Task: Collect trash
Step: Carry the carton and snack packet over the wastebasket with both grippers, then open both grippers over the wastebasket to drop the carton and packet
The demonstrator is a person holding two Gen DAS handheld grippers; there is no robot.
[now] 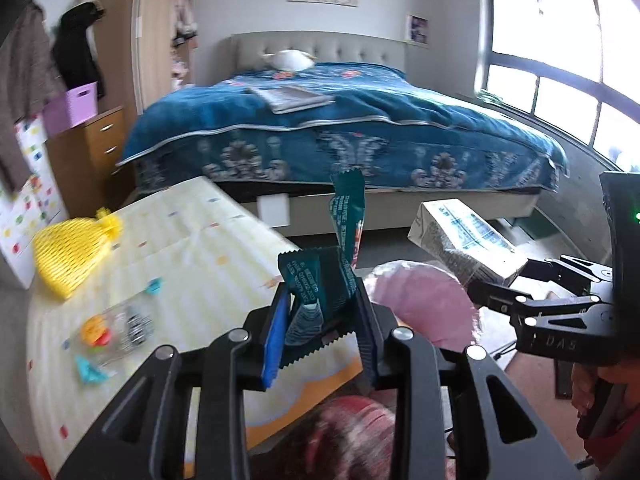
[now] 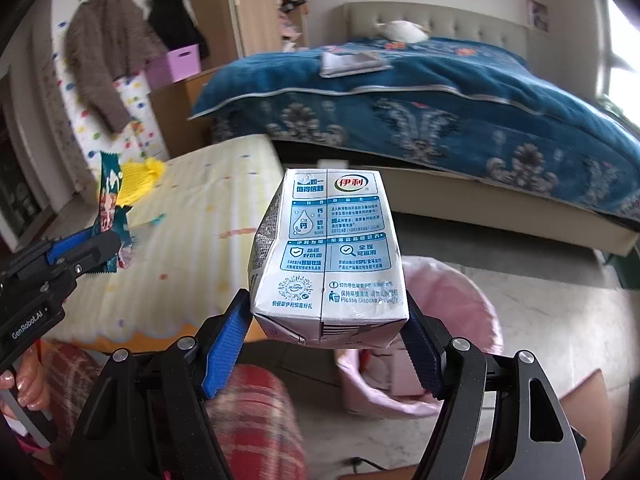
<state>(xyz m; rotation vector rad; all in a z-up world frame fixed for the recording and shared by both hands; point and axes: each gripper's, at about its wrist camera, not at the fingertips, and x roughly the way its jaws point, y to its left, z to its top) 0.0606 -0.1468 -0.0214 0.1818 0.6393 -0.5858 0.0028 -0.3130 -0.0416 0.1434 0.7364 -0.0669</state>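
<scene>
Wrapper (image 1: 320,280) first: my left tool (image 1: 320,316) has its blue pads clamped on a crumpled dark green snack wrapper, and the long free end stands up above the fingers with a strip of red and white print showing. From the right wrist view I see that same wrapper (image 2: 110,216) sticking up out of the left tool (image 2: 86,250), held above the near left part of the pale yellow play mat (image 2: 208,216).

My right tool (image 2: 328,336) is closed on a white and blue milk carton (image 2: 326,256), gripping it at its lower end, one pad on each side, with the printed panel facing my camera and the carton leaning away from me. In the left wrist view the carton (image 1: 464,236) sits at the tip of the right tool (image 1: 486,294), tilted.

Below and just behind the carton I see a bin lined with a pink bag (image 2: 452,312), standing on the floor beside the mat's right edge. The left view shows the bag's pink rim (image 1: 428,304) between my two tools.

On the mat, near its far left corner, lies a yellow mesh bag (image 1: 72,252), and nearer its left edge a clear packet (image 1: 116,328) with bright bits inside, blurred. Past the mat's far edge stands a bed (image 1: 340,132) under a blue patterned cover.
</scene>
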